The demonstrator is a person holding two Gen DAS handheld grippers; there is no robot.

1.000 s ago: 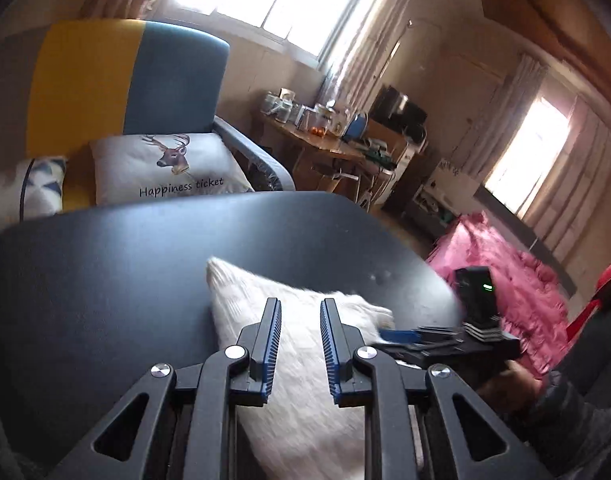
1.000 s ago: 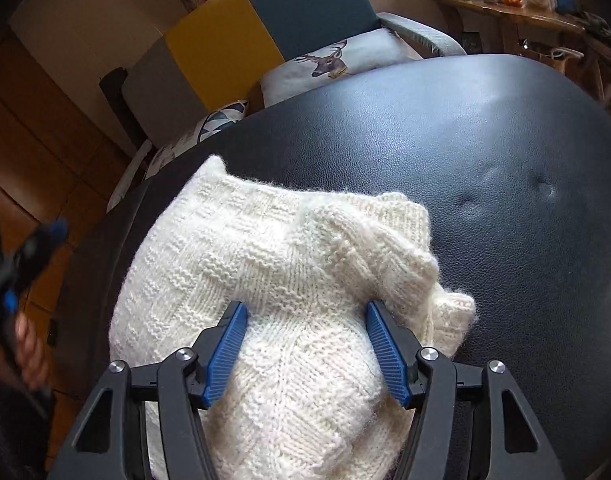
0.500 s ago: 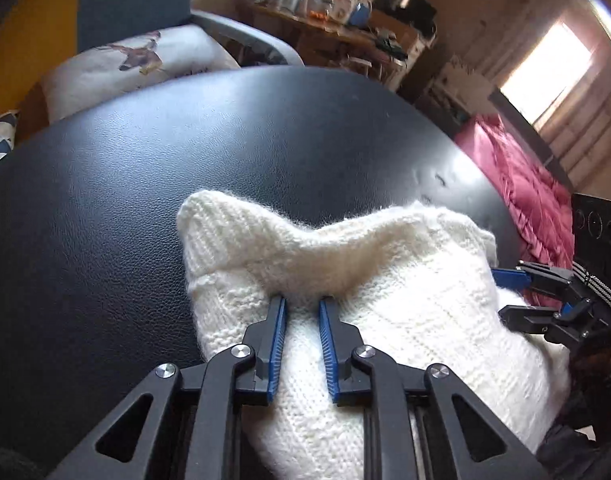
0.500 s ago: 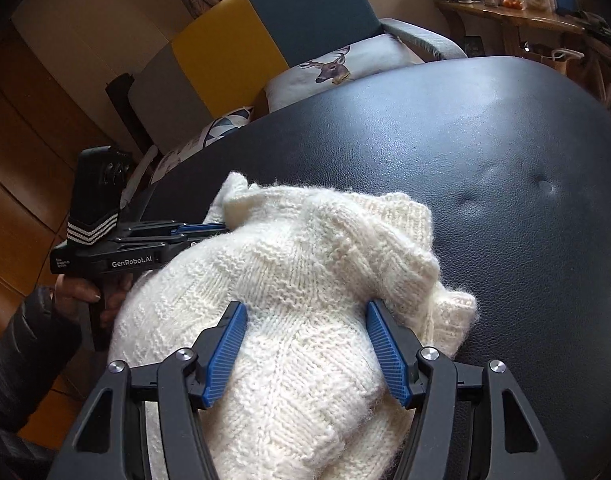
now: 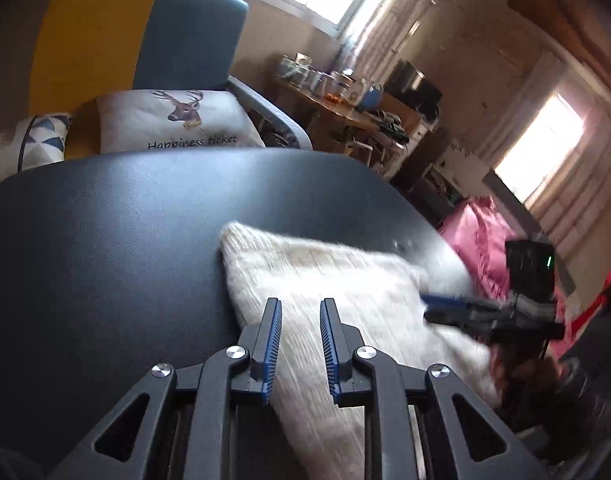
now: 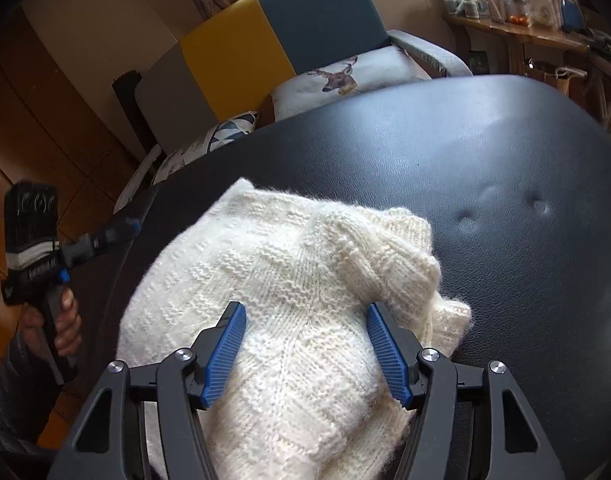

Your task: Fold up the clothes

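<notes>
Cream knit sweater (image 6: pixel 305 300) bunched on black leather table (image 6: pixel 485 168), toward its near edge. Right gripper (image 6: pixel 305 344) spread wide over the knit, blue pads (image 6: pixel 225 348) on either side of a raised fold, nothing clamped. Left gripper (image 5: pixel 298 344) above the sweater's near left part, fingers narrowly parted, nothing between them; blurred in its own view. Behind the table: yellow-and-blue armchair (image 5: pixel 145 40), deer cushion (image 5: pixel 177 124).

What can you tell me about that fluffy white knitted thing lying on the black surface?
The cream-white knitted sweater looks woolly and fuzzy, with a blocky textured stitch. It lies bunched in a loose, rumpled bundle on the black leather-look tabletop, one ribbed edge spilling right. The right hand-held gripper hangs open over it.
</notes>
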